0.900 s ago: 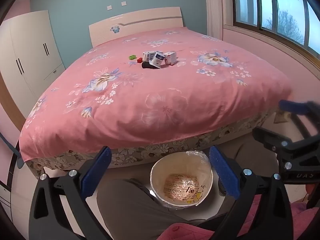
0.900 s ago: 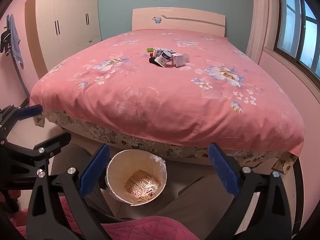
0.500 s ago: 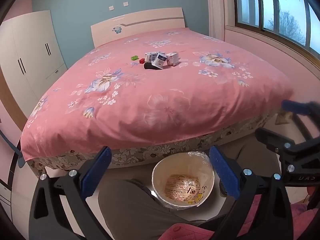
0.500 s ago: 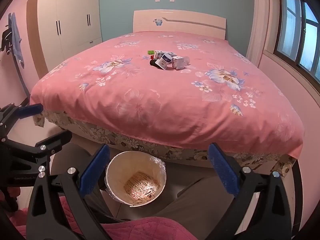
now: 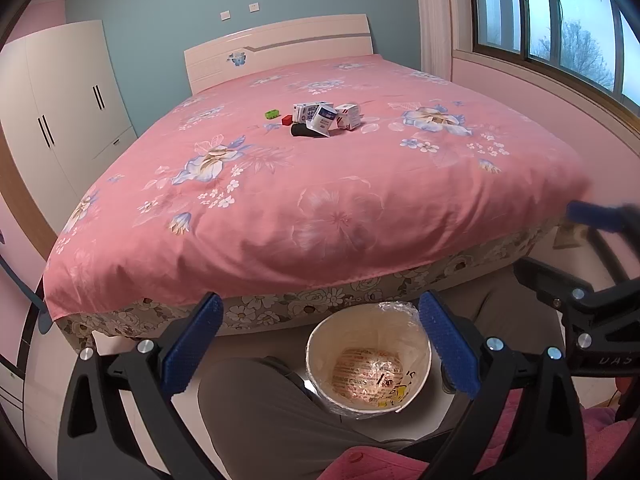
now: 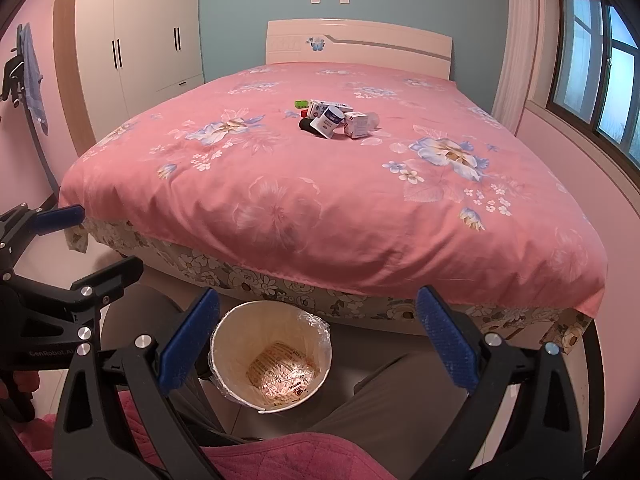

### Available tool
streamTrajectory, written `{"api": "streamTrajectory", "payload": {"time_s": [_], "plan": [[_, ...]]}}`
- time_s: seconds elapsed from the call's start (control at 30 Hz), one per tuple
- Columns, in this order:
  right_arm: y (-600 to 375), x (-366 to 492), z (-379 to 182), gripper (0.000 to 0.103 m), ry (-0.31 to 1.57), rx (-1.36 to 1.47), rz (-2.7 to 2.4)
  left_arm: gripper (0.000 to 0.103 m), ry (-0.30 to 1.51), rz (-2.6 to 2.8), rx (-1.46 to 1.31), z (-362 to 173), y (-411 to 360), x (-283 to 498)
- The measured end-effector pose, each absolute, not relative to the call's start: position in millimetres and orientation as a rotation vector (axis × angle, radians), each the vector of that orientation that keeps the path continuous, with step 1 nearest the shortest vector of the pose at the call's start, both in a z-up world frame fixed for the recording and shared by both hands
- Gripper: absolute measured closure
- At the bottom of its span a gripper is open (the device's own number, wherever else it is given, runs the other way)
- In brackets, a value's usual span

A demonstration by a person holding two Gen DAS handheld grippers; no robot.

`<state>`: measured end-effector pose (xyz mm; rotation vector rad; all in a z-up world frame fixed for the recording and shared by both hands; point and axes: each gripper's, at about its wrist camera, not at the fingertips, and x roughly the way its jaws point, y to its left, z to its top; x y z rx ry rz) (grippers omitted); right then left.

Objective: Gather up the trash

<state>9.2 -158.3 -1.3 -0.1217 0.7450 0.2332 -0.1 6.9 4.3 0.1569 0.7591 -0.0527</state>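
Dim daylight from the window; sharp centre, fisheye-bent dark edges.

A: Any lettering you can make out?

B: On the left tool's black body, seen from the right wrist camera, it reads "GenRobot.AI". On the right tool's body, seen from the left wrist camera, only "DAS" shows.

A: And the small cartons on the bed?

B: Blue and red print, too small to read. The printed wrapper inside the bin carries text too, illegible.
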Motion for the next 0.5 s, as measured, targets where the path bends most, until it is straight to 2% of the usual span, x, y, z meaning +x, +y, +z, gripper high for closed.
{"api": "streamTrajectory", "payload": {"time_s": [0.5], "plan": [[-158.3,8.8,-1.5,0.007,0.744,-0.123,0.233,0.003,0.759,-0.053,0.159,4.3,6.2,0.2]]}}
